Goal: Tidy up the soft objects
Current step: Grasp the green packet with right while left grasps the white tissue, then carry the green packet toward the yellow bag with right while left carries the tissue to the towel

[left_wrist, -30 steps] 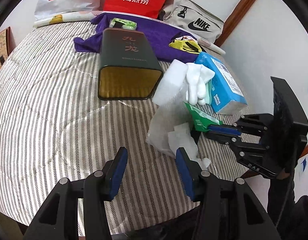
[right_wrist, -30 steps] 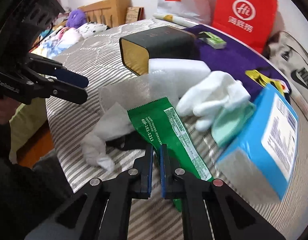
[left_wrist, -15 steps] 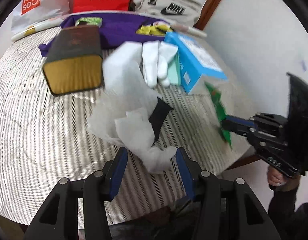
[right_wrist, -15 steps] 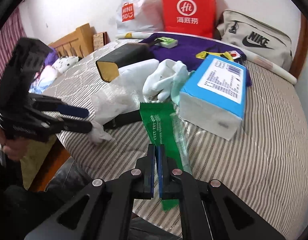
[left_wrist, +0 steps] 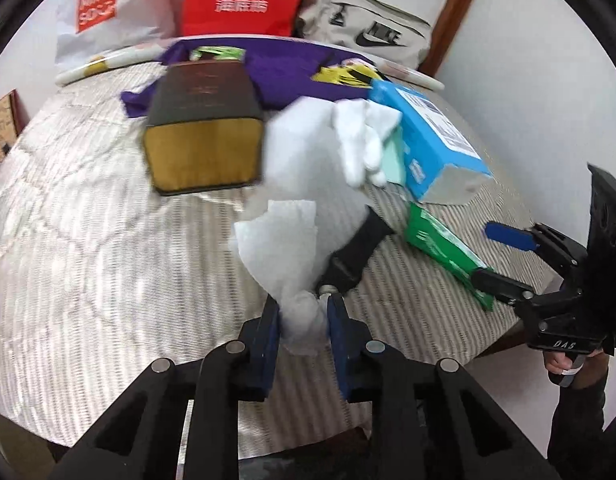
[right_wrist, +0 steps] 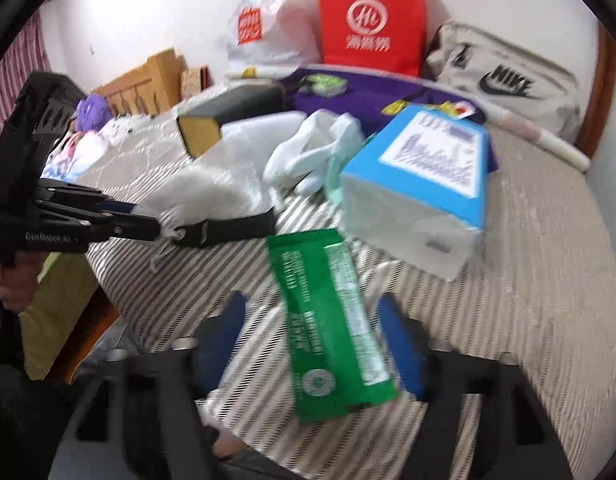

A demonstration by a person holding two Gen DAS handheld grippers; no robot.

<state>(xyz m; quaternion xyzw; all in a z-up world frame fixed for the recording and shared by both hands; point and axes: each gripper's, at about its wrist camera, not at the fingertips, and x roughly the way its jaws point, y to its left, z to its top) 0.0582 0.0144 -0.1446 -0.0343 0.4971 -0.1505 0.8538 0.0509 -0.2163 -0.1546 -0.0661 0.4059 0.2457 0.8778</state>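
Bottom centre of the left wrist view: left gripper (left_wrist: 303, 318) jaws clamped on the lower end of a crumpled white tissue (left_wrist: 281, 240); the tissue rises from the pads toward mid-frame. Black strap (left_wrist: 356, 254) lies just right of it on the striped bedspread (left_wrist: 87, 240). Right gripper (right_wrist: 314, 344), bottom of its own view, jaws wide apart, the green packet (right_wrist: 332, 320) lying flat on the bedspread between them; contact with the fingers can't be told through the blur. Behind the packet, mid-frame: blue tissue pack (right_wrist: 424, 184), white gloves (right_wrist: 312, 152) just left of it, white foam sheet (right_wrist: 227, 172) further left. Upper left of centre: dark box with gold end (right_wrist: 227, 118).
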